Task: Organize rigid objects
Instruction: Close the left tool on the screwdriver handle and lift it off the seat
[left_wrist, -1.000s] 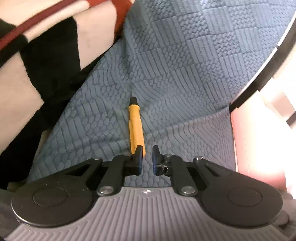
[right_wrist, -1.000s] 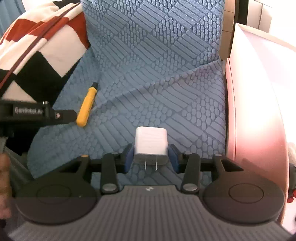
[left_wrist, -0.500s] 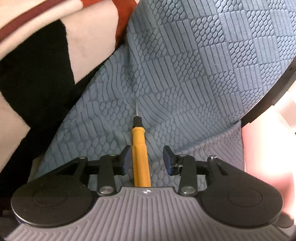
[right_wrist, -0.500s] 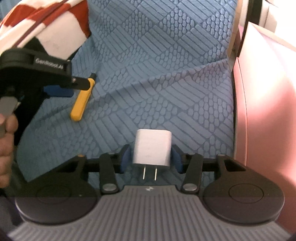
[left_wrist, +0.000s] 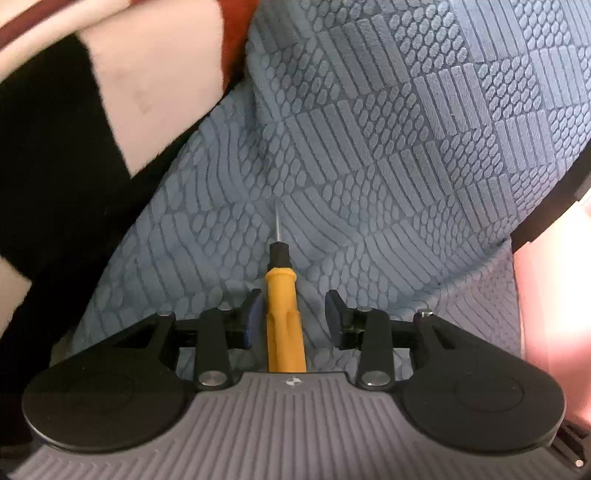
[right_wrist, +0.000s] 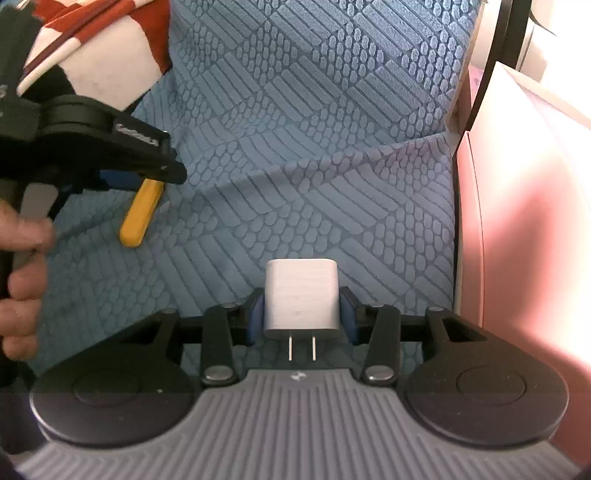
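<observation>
Beneath both your tools spreads the blue-grey quilted fabric cover (left_wrist: 424, 155); a pink box wall (right_wrist: 524, 229) flanks it on the right; your left gripper (left_wrist: 291, 308) stands open astride the yellow-handled precision screwdriver (left_wrist: 284, 314) lying on the fabric, pads clear of it; your right gripper (right_wrist: 302, 308) clamps the white plastic plug-in charger (right_wrist: 301, 295), prongs toward the camera.

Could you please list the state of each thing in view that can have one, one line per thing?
yellow screwdriver: lying on the blue cover, between the left gripper's fingers, not yet clamped.
white charger: clamped, prongs toward the camera.
left gripper: open, astride the screwdriver handle.
right gripper: shut on the charger.
blue cover: creased, spread under both items.
</observation>
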